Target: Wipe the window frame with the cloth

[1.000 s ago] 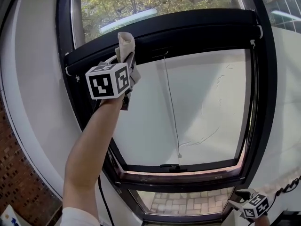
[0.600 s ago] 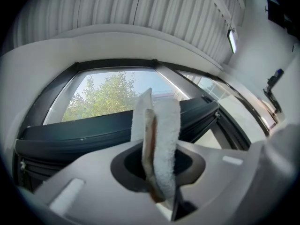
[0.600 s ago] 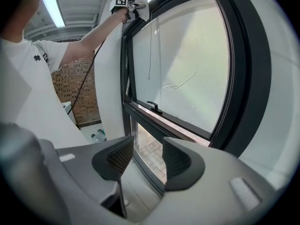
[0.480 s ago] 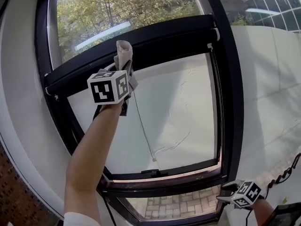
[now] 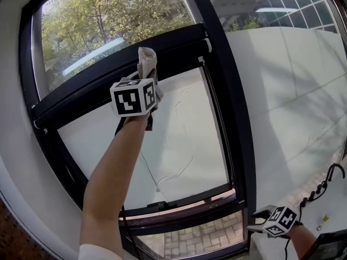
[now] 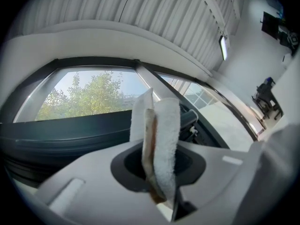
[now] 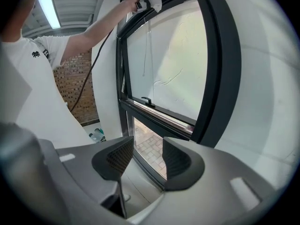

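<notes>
A folded white cloth (image 5: pixel 146 64) sticks up out of my left gripper (image 5: pixel 142 88), which is raised on an outstretched arm against the black horizontal bar of the window frame (image 5: pixel 108 64). The left gripper view shows the cloth (image 6: pixel 159 144) pinched upright between the jaws, with the dark frame bar (image 6: pixel 70 130) just behind it. My right gripper (image 5: pixel 259 221) hangs low at the bottom right near the frame's lower corner. Its jaws stand apart with nothing between them (image 7: pixel 143 158).
A thin blind cord (image 5: pixel 146 169) hangs down the pane. A black vertical mullion (image 5: pixel 227 118) runs along the pane's right, and a latch handle (image 5: pixel 157 205) sits on the lower sash. White wall (image 5: pixel 293 102) lies to the right and a brick wall (image 7: pixel 79 88) to the left.
The head view has swung, so the window now sits further left and tilted. My left gripper with the cloth has slid right along the top bar. The right gripper stays low.
</notes>
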Demonstrator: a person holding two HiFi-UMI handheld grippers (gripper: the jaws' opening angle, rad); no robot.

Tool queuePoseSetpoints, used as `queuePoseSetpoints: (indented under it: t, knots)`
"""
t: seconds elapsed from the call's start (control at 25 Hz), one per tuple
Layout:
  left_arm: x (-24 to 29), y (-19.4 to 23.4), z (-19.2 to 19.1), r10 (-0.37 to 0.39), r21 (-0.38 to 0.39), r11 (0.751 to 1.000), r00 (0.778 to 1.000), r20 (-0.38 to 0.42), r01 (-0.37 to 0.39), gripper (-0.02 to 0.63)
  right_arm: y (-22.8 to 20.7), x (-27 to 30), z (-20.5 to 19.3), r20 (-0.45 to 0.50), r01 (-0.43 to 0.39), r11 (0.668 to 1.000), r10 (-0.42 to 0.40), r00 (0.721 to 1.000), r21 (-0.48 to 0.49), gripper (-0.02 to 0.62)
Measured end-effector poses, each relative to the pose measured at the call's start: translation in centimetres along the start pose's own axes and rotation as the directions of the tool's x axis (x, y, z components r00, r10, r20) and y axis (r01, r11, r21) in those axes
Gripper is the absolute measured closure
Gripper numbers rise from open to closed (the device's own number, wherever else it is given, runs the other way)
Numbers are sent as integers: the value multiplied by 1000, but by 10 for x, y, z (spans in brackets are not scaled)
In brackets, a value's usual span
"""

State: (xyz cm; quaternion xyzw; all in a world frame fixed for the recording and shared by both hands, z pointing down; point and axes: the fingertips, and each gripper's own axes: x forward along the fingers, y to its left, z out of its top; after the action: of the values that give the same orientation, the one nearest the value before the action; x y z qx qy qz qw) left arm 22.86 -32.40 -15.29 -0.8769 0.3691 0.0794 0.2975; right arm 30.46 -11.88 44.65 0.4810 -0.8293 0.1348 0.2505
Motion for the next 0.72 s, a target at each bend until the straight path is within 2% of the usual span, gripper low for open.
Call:
queuePoseSetpoints:
  t: [0.2,0.44,0.72]
  knots:
    - [28,-50,12,-60,-8,998,998,11,61,514,-5,-13,-18,-35,28,1000,-28,999,1,400]
    - [65,-116,28,-147,16,989,989,18,147,514,-9,-33,-28,-8,75,997,-75,997,37,399]
    - [94,-151,29,-182,40,983,983,1,182,514,-12,-44,-44,14,102,992,-103,995,80,400]
